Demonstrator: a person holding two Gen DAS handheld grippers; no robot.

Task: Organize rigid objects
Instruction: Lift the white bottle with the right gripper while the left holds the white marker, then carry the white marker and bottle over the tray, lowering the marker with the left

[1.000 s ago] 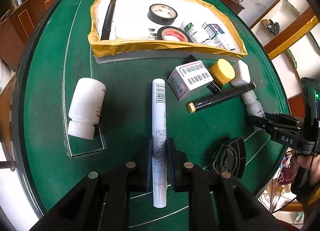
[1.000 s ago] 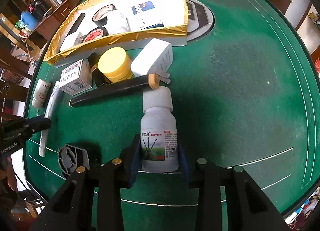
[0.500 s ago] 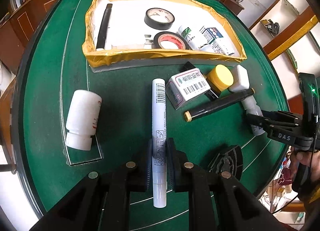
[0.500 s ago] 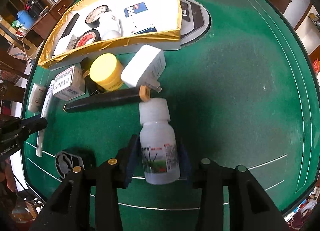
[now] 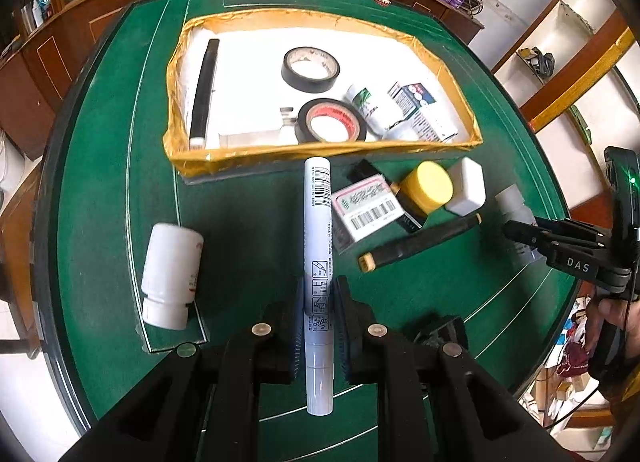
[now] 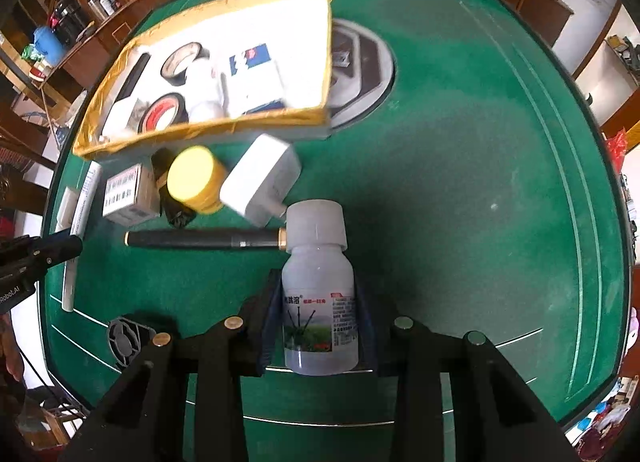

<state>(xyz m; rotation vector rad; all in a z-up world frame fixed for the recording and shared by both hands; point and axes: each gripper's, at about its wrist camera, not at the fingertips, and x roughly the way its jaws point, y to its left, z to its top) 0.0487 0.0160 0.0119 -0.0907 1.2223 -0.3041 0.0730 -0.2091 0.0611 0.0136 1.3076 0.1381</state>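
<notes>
My left gripper [image 5: 318,294] is shut on a long white marker pen [image 5: 318,222], held a little above the green table and pointing toward the gold-edged tray [image 5: 320,150]. My right gripper [image 6: 318,302] has its jaws closing on a white labelled bottle [image 6: 318,262] with a wide white cap, its pads pressed against both sides. In the left wrist view the right gripper [image 5: 516,232] shows at the far right with the bottle [image 5: 510,200]. The left gripper [image 6: 72,244] appears at the left edge of the right wrist view.
In front of the tray lie a barcoded box [image 5: 366,210], a yellow-lidded jar [image 5: 428,186], a white plug adapter [image 5: 466,186] and a black pen [image 5: 420,244]. A white pill bottle [image 5: 172,274] lies left. The tray holds two tape rolls, a black stick, a bottle and a box.
Both grippers have risen a little with the marker pen and the bottle still in them. The table items now sit lower and smaller in both views.
</notes>
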